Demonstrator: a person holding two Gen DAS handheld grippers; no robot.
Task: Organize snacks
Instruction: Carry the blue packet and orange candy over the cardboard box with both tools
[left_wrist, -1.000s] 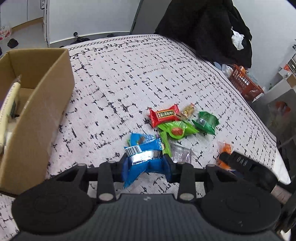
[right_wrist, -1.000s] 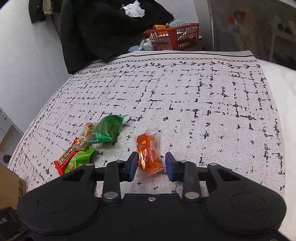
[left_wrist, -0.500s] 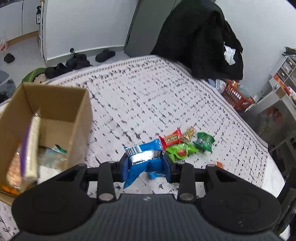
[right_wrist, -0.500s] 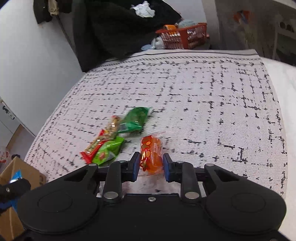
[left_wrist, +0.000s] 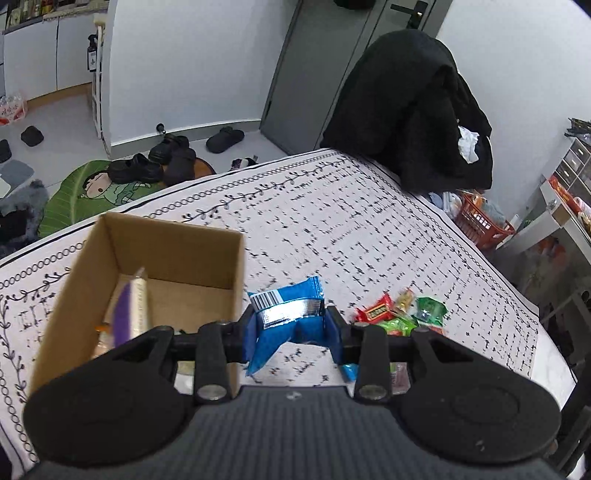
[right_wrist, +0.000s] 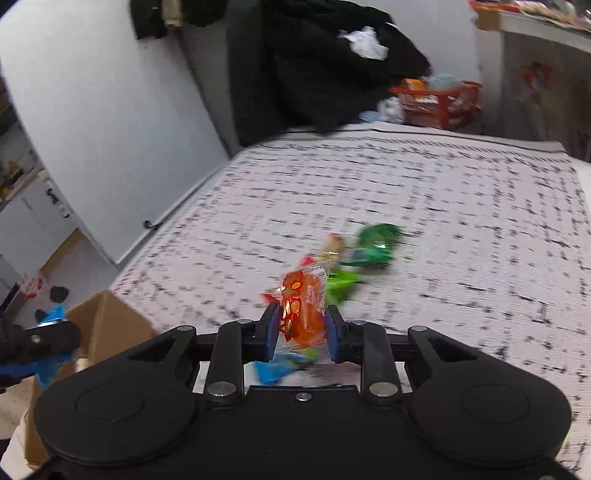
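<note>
While no brand reads, jaws clamp blue barcoded packet (left_wrist: 284, 314) and orange packet (right_wrist: 303, 308).

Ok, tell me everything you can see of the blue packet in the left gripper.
The blue packet is a small glossy snack wrapper, foil or plastic by its look, with a white barcode patch and a shiny silver band across it. It is crumpled and pinched between the blue pads of the left gripper, its crimped top edge sticking up and a corner hanging below. It is held clear of the tablecloth, just right of the cardboard box.
</note>
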